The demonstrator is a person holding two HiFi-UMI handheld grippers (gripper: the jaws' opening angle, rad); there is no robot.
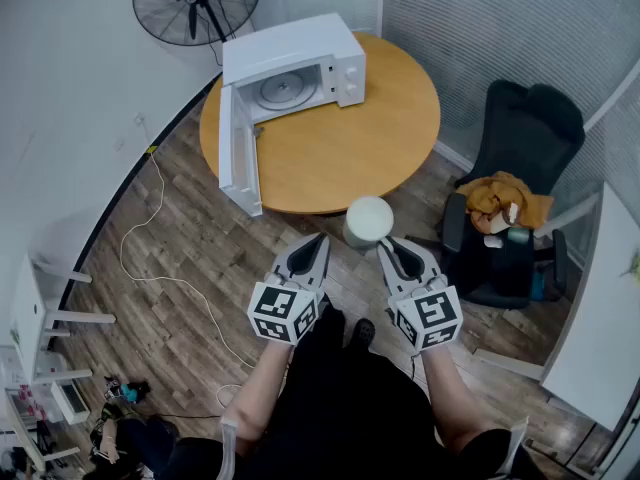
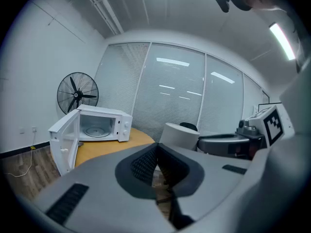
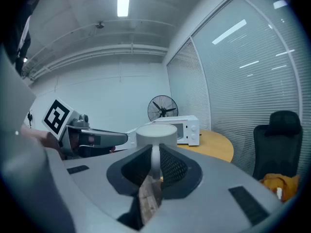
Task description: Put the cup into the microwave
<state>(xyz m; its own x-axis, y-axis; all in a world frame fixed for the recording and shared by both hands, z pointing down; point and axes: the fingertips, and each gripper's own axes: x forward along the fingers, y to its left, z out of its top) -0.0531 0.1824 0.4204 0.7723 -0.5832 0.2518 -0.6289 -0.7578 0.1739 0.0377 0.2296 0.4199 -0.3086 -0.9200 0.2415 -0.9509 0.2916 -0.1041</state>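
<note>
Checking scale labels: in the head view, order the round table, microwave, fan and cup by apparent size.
Round table
Microwave and fan: about alike, fan partly cropped
Cup: smallest, though nearest the camera

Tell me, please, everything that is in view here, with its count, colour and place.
microwave: one, white, door open, on the table
table: one, orange-brown, round, mid-room
fan: one, black, beyond the table
chair: one, black, right of the table
cloth: one, orange, on the chair
cable: one, pale, on the floor left of the table
cup: one, white, held off the table's near edge
left gripper: one, grey, jaws together, empty
right gripper: one, grey, jaws on the cup's handle
</note>
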